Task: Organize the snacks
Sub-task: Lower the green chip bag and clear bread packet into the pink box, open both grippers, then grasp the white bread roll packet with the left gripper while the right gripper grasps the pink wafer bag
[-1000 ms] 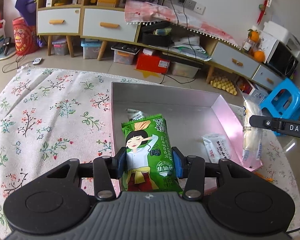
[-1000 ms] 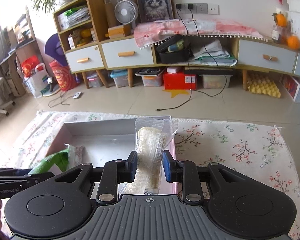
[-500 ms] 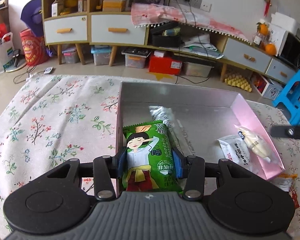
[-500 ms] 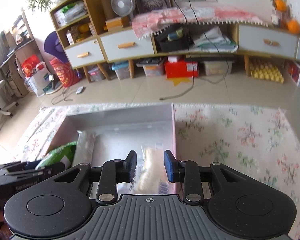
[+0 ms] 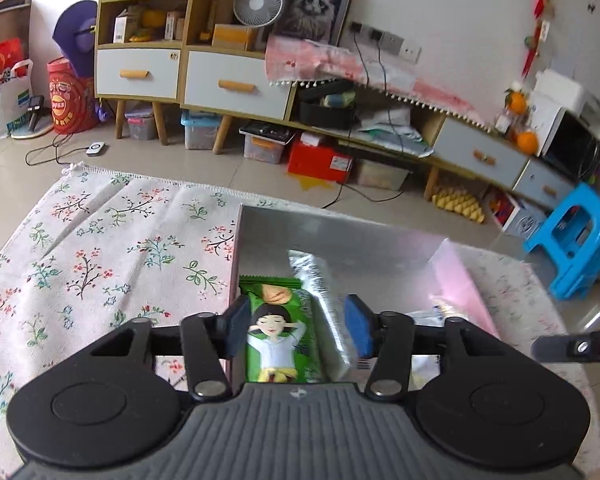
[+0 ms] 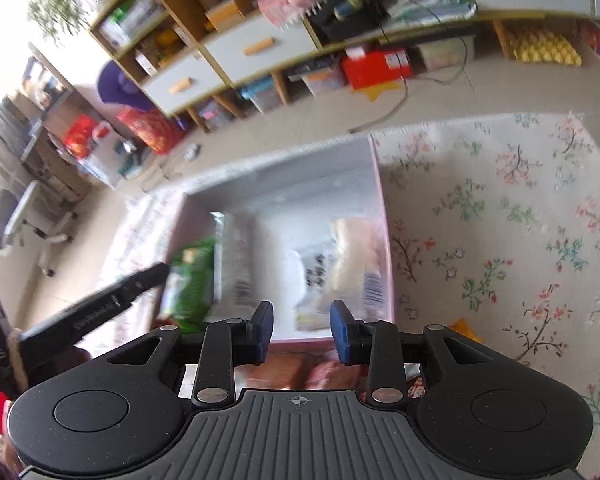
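Here a silver packet [image 5: 320, 300] lay just beside the green snack packet [image 5: 278, 332] inside the pink box [image 5: 466, 288], on the flowered cloth [image 5: 100, 240]. The green packet showed a cartoon girl and lay flat by the left wall. The left gripper [image 5: 296, 330] had just been opening, packet released between its jaws. The right gripper [image 6: 302, 330] had opened too, holding nothing, above a cream snack [image 6: 350, 256] by the right wall.

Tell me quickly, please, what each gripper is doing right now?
Left gripper: open, jaws just widened; the green snack packet lies loose between them.
Right gripper: open, jaws just widened, holding nothing.
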`<state>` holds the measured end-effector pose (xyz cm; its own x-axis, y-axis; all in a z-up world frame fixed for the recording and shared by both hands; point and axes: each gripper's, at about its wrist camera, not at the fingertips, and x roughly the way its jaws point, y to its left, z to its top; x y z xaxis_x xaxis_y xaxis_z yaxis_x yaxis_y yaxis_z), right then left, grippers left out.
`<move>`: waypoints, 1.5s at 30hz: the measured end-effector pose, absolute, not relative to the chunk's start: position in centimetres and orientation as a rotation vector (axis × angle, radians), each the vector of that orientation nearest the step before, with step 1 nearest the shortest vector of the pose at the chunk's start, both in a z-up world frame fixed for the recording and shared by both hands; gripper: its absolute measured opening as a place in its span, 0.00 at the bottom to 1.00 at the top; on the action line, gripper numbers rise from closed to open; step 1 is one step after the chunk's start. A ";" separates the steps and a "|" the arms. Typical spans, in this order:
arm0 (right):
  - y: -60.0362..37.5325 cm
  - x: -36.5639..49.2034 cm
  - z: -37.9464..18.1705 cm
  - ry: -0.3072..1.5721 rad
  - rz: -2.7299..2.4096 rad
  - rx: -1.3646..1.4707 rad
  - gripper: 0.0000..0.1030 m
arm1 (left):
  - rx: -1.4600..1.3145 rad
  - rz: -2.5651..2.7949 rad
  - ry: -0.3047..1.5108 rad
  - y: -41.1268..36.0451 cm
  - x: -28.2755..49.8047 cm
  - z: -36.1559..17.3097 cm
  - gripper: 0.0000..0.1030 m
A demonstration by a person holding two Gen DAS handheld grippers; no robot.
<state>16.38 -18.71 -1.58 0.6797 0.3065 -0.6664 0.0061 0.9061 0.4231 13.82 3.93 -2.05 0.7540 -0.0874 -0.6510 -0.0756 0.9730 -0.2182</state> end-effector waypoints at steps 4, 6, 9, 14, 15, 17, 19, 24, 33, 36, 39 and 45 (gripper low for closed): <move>-18.7 13.1 1.1 0.732 0.165 0.368 0.50 | -0.214 0.015 0.737 3.7 12.2 -1.0 0.66; -19.0 11.6 1.5 0.708 0.145 0.357 0.50 | -0.195 0.030 0.743 3.7 11.6 -0.8 0.75; -19.8 10.0 0.9 0.701 0.091 0.368 0.60 | -0.224 0.030 0.760 4.3 10.4 -0.6 0.87; -20.5 8.8 -2.3 0.805 0.061 0.439 0.63 | -0.268 0.062 0.827 4.4 9.1 -1.4 0.97; -20.4 8.6 -2.8 0.816 0.045 0.444 0.63 | -0.251 0.067 0.842 4.0 9.0 -1.6 0.97; -20.0 8.0 -3.3 0.823 0.010 0.430 0.63 | -0.223 0.066 0.868 3.4 8.5 -2.1 0.97; -19.3 7.3 -3.4 0.815 0.014 0.401 0.63 | -0.213 0.052 0.882 2.9 7.9 -2.3 0.98; -18.6 6.3 -3.0 0.785 0.059 0.386 0.75 | -0.193 0.041 0.878 2.4 6.7 -2.9 0.99; -18.3 7.4 -5.3 0.847 0.074 0.455 0.75 | -0.252 0.023 0.956 2.5 7.0 -4.5 0.99; -18.0 7.4 -5.5 0.850 0.091 0.470 0.75 | -0.285 0.030 0.987 2.7 7.0 -5.2 0.99; -17.7 7.5 -5.5 0.854 0.085 0.468 0.75 | -0.270 0.039 0.994 2.4 7.0 -5.5 0.99; -17.7 7.8 -5.9 0.873 0.099 0.490 0.75 | -0.207 0.011 1.020 1.3 6.8 -6.5 0.98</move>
